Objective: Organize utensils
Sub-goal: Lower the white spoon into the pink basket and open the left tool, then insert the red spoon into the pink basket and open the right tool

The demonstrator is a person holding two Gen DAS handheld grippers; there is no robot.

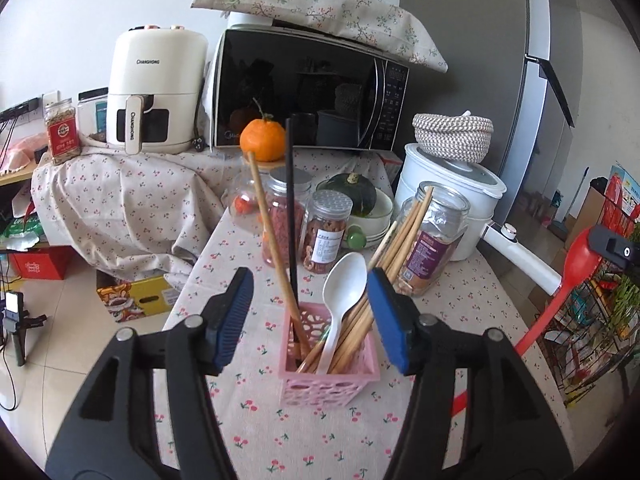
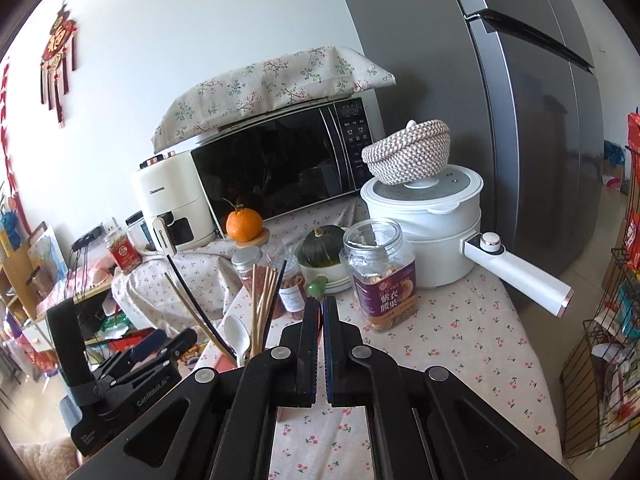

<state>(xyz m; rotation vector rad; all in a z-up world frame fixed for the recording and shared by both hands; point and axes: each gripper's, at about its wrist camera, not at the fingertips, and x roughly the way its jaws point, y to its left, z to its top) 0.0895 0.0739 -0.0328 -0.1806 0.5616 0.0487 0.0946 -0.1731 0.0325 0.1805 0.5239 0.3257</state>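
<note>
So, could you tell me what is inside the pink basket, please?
The pink basket holds a white spoon, wooden chopsticks and one black chopstick. Their lower ends and the basket's bottom are hidden.

We hold our left gripper tilted downward with its blue-padded jaws spread well apart and nothing pressed between the pads; our right gripper also points downward, its jaws closed together, and sits to the right of the left one
</note>
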